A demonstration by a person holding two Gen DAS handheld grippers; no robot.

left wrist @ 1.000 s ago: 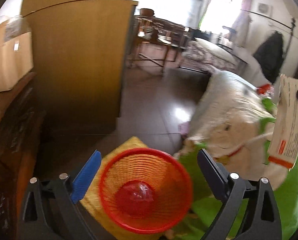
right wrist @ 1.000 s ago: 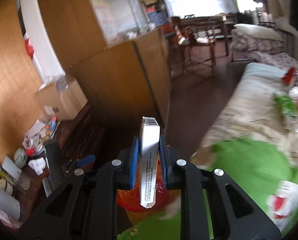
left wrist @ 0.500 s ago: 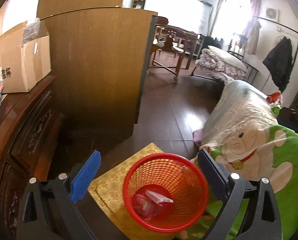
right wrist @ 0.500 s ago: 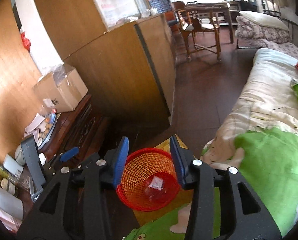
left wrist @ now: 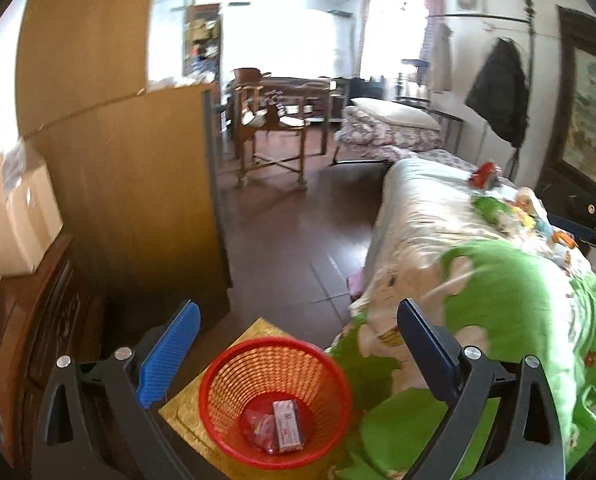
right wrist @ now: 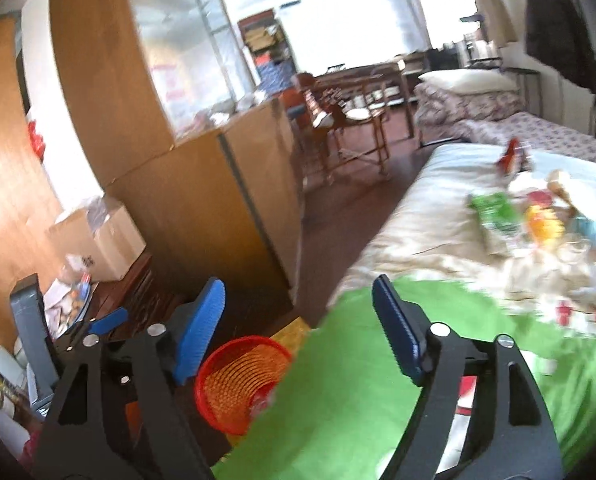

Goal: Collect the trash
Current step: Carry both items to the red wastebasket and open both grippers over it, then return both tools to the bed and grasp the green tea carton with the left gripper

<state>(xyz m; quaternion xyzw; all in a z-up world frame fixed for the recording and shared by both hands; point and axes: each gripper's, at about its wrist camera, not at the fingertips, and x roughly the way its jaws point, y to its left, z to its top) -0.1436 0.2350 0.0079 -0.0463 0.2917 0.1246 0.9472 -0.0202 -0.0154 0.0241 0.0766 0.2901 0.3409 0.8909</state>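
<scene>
A red mesh trash basket stands on the floor beside the bed, on a yellow mat. A white flat box and red wrappers lie in its bottom. My left gripper is open and empty above the basket. My right gripper is open and empty, over the bed's green blanket; the basket is at its lower left. Several pieces of trash lie on the bed at the far right, a green packet among them; they also show in the left wrist view.
A wooden cabinet stands left of the basket, with a dark dresser and a cardboard box beside it. Dark floor runs between cabinet and bed. Chairs and a table stand at the back.
The right gripper opened and dropped the white box into the basket, then swung right over the bed. The left gripper rose and pulled back a little.
</scene>
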